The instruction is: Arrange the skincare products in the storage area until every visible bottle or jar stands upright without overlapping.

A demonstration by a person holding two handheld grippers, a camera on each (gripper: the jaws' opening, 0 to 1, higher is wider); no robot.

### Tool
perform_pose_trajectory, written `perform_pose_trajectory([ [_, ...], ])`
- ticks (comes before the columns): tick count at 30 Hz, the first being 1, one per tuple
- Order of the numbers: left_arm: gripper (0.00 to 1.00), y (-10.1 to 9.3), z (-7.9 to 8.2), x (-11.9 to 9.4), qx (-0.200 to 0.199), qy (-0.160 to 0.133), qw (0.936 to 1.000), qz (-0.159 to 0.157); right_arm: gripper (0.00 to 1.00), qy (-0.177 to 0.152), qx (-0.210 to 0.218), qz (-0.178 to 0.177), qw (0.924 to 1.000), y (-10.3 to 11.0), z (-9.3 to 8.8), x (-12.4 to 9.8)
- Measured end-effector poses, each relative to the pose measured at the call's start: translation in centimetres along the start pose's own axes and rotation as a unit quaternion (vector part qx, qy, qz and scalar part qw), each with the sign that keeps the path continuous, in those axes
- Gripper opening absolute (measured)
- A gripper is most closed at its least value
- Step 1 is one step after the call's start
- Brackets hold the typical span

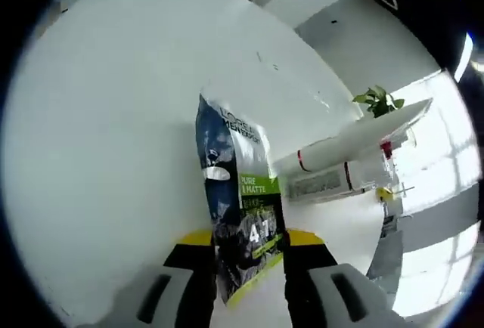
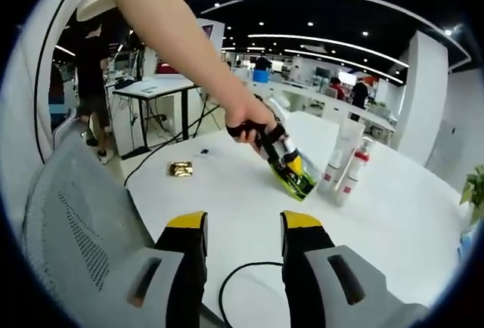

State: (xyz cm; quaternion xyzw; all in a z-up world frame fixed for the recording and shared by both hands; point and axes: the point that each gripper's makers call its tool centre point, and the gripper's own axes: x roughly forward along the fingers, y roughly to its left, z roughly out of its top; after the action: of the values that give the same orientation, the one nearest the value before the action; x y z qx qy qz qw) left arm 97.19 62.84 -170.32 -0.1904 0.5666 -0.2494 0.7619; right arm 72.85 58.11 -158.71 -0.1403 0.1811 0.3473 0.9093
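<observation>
- Left gripper (image 1: 248, 267) is clamped on the tube (image 1: 240, 207), a dark blue one with a green band, its lower end pinched between the yellow-tipped jaws and the rest sticking out ahead.
- Why that grip? Judging by the task, the tube has to end up standing, and a hold low on the body leaves the far end free to be set down on the table (image 1: 98, 154).
- In the right gripper view the same tube (image 2: 291, 168) hangs tilted, its far end low over the tabletop (image 2: 227, 192), angled down toward the white bottles.
- The hand (image 2: 249, 120) wraps the left gripper from above, arm reaching in from the upper left, wrist bent down. A pose for lowering, I'd say.
- Just beyond the tube stand two upright products: a white tube (image 2: 346, 140) and a bottle (image 2: 353, 171) with red trim, close together. These look done already.
- The spot beside them reads as the landing place, near but not touching.
- Right gripper (image 2: 242, 230) hangs back, jaws apart and empty, over the near edge of the table.
- A black cable (image 2: 231, 281) loops on the table between its jaws; a small gold wrapper (image 2: 180, 168) lies off to the left.
- A grey mesh chair (image 2: 76, 230) sits at the near left.
</observation>
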Motion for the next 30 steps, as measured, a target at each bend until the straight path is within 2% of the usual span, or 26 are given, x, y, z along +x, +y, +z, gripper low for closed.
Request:
perform_pose_trajectory([
  [3,0.4,0.3,-0.1,-0.1,0.039,0.016,0.9988,0.023,0.35,0.0,0.0,-0.002,1.0,-0.1,0.0,0.0],
  [6,0.44,0.1,-0.1,0.0,0.043,0.016,0.9987,0.02,0.35,0.001,0.002,-0.003,1.0,-0.2,-0.1,-0.1],
  [7,0.46,0.4,0.1,0.0,0.05,0.014,0.9982,0.029,0.35,0.0,0.002,-0.001,1.0,-0.1,0.0,-0.1],
  [9,0.51,0.9,0.2,-0.3,0.079,0.014,0.9956,0.048,0.36,-0.001,0.0,0.002,1.0,0.1,0.0,-0.1],
  [12,0.56,1.3,0.2,-0.5,0.114,0.021,0.9914,0.062,0.35,-0.001,-0.003,0.003,1.0,0.1,0.0,-0.1],
  [14,0.56,1.7,0.4,-0.7,0.136,0.022,0.9878,0.073,0.35,0.002,-0.007,0.003,1.0,0.1,-0.1,0.0],
  [22,0.57,1.5,0.9,-0.2,0.146,0.008,0.9869,0.069,0.34,0.002,-0.004,0.0,1.0,-0.1,-0.1,-0.1],
  [26,0.56,1.3,0.5,0.3,0.144,0.016,0.9875,0.063,0.34,0.004,-0.004,-0.001,1.0,-0.1,-0.1,-0.1],
  [30,0.56,1.3,0.9,0.5,0.14,0.01,0.9881,0.064,0.34,0.005,-0.002,-0.003,1.0,-0.3,-0.2,-0.1],
])
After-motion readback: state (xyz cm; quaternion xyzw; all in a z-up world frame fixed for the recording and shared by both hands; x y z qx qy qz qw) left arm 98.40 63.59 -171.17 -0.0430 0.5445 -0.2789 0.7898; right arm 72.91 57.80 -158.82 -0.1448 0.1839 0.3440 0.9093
